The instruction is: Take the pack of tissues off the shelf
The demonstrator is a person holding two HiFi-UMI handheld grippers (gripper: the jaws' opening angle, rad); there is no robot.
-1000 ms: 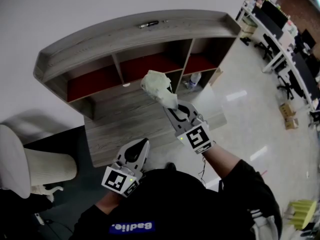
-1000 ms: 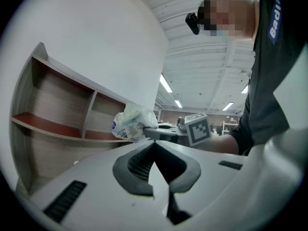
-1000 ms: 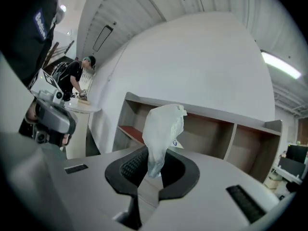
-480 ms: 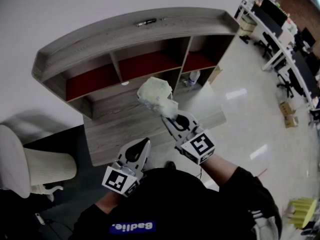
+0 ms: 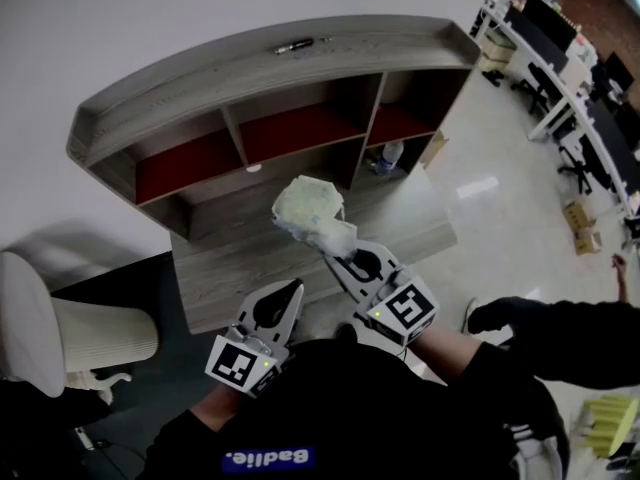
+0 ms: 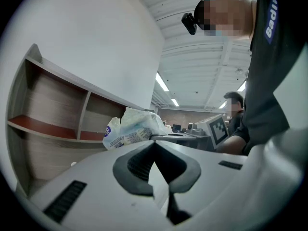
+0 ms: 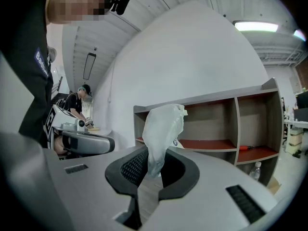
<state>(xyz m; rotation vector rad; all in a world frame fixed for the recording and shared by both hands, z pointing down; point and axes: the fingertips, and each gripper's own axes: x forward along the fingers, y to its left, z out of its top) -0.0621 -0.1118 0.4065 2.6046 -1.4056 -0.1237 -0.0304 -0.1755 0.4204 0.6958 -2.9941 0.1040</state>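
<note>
The pack of tissues (image 5: pixel 310 211), a pale crumpled plastic pack, hangs in the air above the grey wooden desk (image 5: pixel 225 253), in front of the shelf (image 5: pixel 270 73). My right gripper (image 5: pixel 337 251) is shut on its lower end. In the right gripper view the pack (image 7: pixel 163 129) stands up between the dark pads, and the right gripper (image 7: pixel 153 163) pinches it. My left gripper (image 5: pixel 290 290) rests lower left by the desk's near edge, shut with nothing in it. In the left gripper view the left gripper (image 6: pixel 153 144) points past the pack (image 6: pixel 130 129).
The shelf has red-floored compartments; a pen (image 5: pixel 297 45) lies on its top. A water bottle (image 5: pixel 390 156) stands on the floor to the desk's right. A white chair (image 5: pixel 40 333) is at the left. Another person's arm (image 5: pixel 560 330) reaches in at the right.
My right gripper has drawn the pack back toward me and slightly left, rolling as it came. Another person's arm has come into view at the right. The left gripper stayed put.
</note>
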